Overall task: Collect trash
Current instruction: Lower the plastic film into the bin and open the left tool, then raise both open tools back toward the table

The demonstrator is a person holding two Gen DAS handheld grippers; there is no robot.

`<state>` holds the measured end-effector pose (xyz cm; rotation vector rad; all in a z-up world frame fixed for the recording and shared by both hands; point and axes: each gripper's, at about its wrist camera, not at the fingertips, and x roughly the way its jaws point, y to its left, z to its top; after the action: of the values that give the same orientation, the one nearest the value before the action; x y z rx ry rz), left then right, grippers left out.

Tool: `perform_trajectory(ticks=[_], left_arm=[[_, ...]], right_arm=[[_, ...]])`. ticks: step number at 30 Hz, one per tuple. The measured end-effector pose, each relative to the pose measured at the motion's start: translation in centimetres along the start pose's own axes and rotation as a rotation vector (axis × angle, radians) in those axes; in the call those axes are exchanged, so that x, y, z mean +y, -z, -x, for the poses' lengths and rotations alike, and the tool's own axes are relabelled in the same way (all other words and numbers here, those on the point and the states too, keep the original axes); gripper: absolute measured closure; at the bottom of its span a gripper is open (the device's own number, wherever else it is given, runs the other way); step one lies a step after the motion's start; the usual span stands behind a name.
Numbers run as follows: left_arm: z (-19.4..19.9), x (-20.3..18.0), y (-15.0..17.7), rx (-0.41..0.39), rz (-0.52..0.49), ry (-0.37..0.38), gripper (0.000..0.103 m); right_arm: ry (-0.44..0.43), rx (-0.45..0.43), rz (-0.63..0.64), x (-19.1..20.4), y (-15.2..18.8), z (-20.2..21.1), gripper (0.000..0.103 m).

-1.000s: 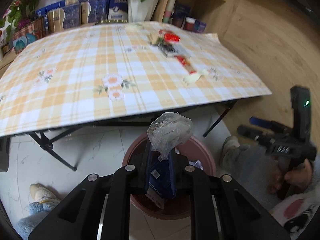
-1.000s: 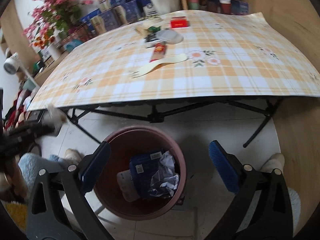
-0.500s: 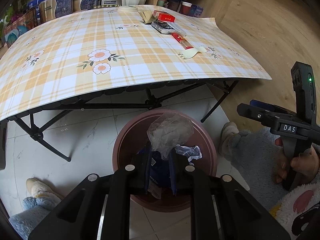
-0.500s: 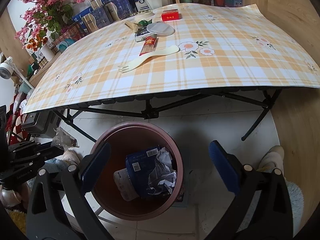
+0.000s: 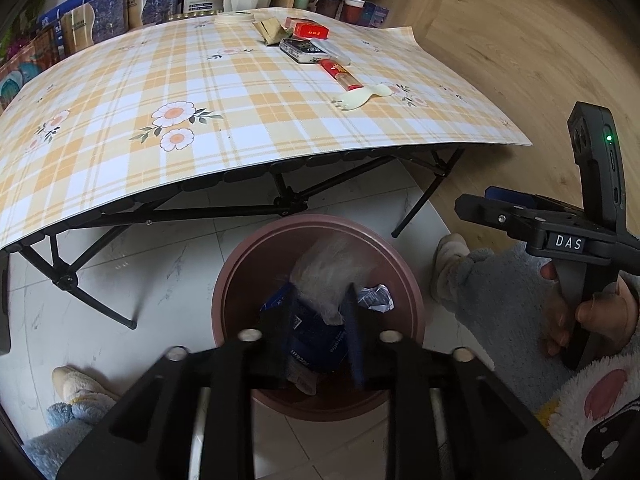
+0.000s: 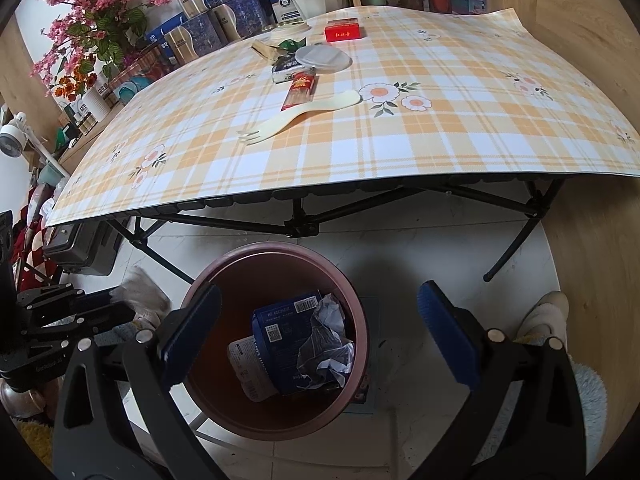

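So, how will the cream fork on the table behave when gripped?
The fork looks thin and flat, so it is probably light and fairly stiff. It lies flat on the smooth-looking tablecloth, so it may slide before being caught.

Left wrist view: low, close above the bin (image 5: 316, 240), facing forward towards the table (image 5: 224, 92); right gripper (image 5: 492, 204) visible at its right edge. Right wrist view: likewise low over the bin (image 6: 276, 256), facing the table (image 6: 400, 128). Shared: bin, tabletop, white floor
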<state>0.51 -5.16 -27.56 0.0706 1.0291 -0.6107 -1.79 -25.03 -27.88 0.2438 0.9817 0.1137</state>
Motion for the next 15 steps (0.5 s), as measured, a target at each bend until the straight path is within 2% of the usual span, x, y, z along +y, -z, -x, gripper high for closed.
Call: perform_trajectory(ticks=[1, 6, 10, 15], left_arm=[[0.1, 0.0, 0.0, -0.007, 0.001, -0.009, 0.053], [0.6, 0.5, -0.1, -0.033, 0.029, -0.058, 0.027], [1.0, 1.3, -0.2, -0.047, 0.067, -0.115, 0.013], [2.0, 2.3, -1.0, -0.075, 0.094, -0.195, 0.009]], right_arm=[[-0.001, 0.0, 0.0, 0.0, 0.0, 0.0, 0.006], [0.0, 0.0, -0.002, 0.0, 0.0, 0.0, 0.006], [0.0, 0.0, -0.001, -0.1, 0.0, 0.0, 0.006], [0.009, 0.006, -0.012, -0.2, -0.3, -0.1, 0.006]])
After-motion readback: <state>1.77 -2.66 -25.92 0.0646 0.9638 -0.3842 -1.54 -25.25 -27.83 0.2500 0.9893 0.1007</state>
